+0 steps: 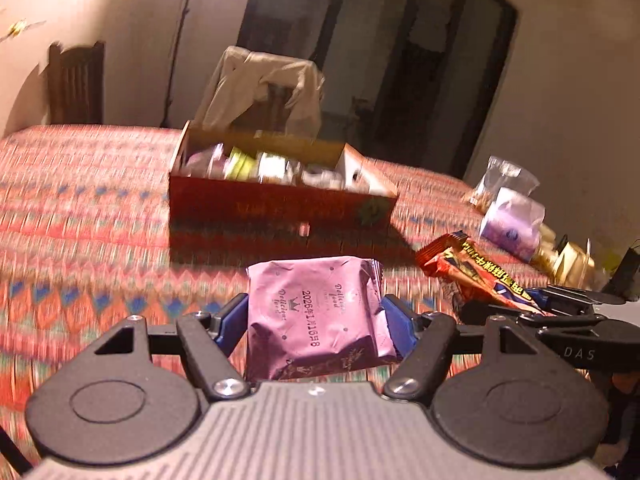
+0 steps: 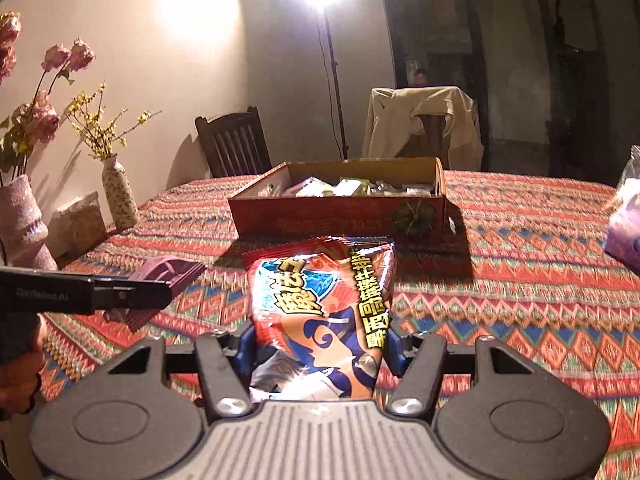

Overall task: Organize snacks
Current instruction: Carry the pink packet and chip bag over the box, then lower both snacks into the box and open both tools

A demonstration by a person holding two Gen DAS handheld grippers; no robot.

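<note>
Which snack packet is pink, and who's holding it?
The pink packet, clamped in the left gripper. The right gripper holds a red packet with yellow writing instead, and the box behind holds mixed snacks.

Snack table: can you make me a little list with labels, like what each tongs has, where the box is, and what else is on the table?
left tongs: shut on pink packet
right tongs: shut on red packet
box: open, on tablecloth, ahead of both tongs
in box: mixed snacks, blurred
left of table: two vases with flowers
right of table: purple bag, more wrapped snacks
behind table: chair, another chair with a jacket over it
</note>
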